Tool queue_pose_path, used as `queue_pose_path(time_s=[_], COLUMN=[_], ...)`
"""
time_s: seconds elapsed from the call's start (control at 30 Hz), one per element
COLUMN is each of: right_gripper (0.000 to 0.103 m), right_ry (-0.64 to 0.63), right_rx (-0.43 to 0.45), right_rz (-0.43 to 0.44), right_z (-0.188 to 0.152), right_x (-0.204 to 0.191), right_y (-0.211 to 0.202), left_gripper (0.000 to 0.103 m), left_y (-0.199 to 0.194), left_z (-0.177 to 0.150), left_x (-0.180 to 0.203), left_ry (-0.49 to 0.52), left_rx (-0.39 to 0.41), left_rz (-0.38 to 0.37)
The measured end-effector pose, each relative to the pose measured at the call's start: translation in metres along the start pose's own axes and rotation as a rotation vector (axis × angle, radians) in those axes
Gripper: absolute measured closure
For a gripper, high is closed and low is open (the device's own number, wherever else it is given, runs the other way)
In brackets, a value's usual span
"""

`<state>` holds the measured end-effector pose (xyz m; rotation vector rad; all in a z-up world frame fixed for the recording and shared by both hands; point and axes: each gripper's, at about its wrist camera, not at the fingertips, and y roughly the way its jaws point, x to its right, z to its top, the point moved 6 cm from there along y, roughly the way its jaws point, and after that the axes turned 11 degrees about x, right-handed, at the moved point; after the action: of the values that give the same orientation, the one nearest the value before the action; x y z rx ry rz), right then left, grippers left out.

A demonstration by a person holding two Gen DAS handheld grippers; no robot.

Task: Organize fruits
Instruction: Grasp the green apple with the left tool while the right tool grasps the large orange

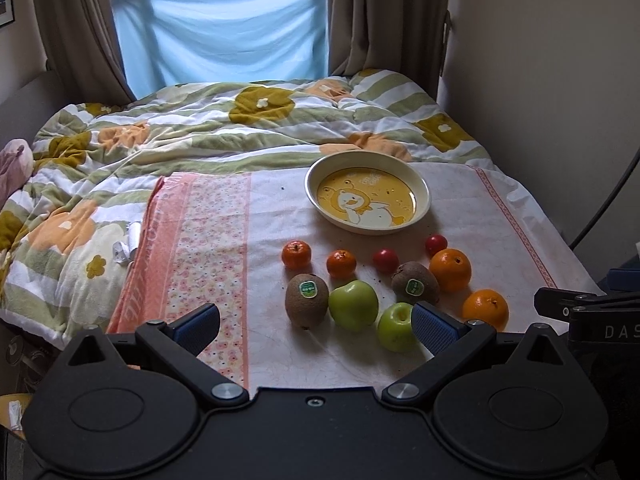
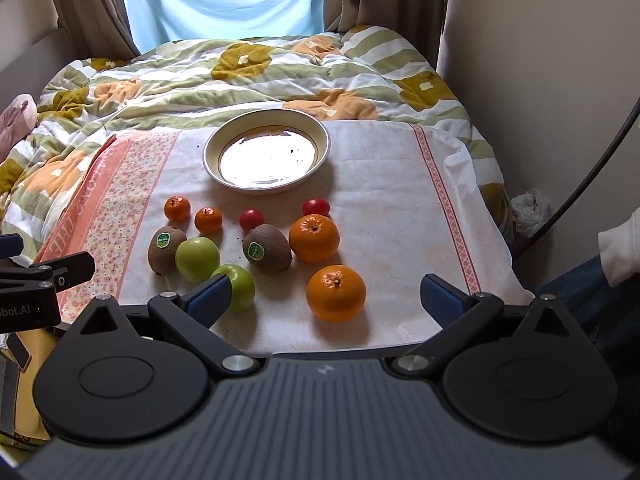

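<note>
The plate [image 1: 367, 204] holds nothing; all fruit lies before it. Its duck print shows only in the left view, apparently glared out in the right; both grippers' fingers [image 1: 434, 326] [image 2: 210, 298] spread wide, empty

Bed [image 1: 460, 128] under quilt [image 1: 200, 128], cloth [image 1: 280, 208]

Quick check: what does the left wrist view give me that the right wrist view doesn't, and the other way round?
Left wrist only: the plate's duck picture and the window above the blue sheet. Right wrist only: a white sleeve and a white plastic bag beside the bed; here glare hides the picture. Both: the empty plate, ten fruits on the cloth, open jaws.
</note>
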<state>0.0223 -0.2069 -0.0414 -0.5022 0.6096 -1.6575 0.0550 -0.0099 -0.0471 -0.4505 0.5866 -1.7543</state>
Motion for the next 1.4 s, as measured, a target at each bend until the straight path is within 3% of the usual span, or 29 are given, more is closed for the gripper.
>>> queue_pose_path(time_s=[0.2, 0.47, 0.63, 0.8, 1.3, 1.4], right_gripper=[0.000, 0.000, 0.000, 0.002, 0.011, 0.014], right_ry=[0.012, -0.006, -0.015, -0.030, -0.023, -0.010], right_rx=[-0.042, -0.092, -0.128, -0.165, -0.243, -0.258], right_rz=[-0.017, 0.051, 0.116, 0.169, 0.262, 0.277], right_z=[-0.009, -0.022, -0.031, -0.038, -0.047, -0.049], right_x=[0.022, 0.035, 0.038, 0.037, 0.037, 0.037], right_y=[0.027, 0.070, 0.095, 0.118, 0.149, 0.153], left_gripper=[0.002, 0.011, 0.016, 0.032, 0.038, 0.045], left_y=[0.027, 0.071, 0.095, 0.121, 0.146, 0.148], left_z=[-0.016, -0.046, -0.059, -0.073, -0.080, -0.081], left_x=[0.021, 0.055, 0.071, 0.079, 0.094, 0.094], left_ry=[0.023, -0.003, -0.015, -0.028, -0.034, -0.024], left_rx=[-0.021, -0.100, -0.125, -0.168, -0.175, -0.179], left_rz=[-0.039, -0.058, -0.019, 0.024, 0.089, 0.105])
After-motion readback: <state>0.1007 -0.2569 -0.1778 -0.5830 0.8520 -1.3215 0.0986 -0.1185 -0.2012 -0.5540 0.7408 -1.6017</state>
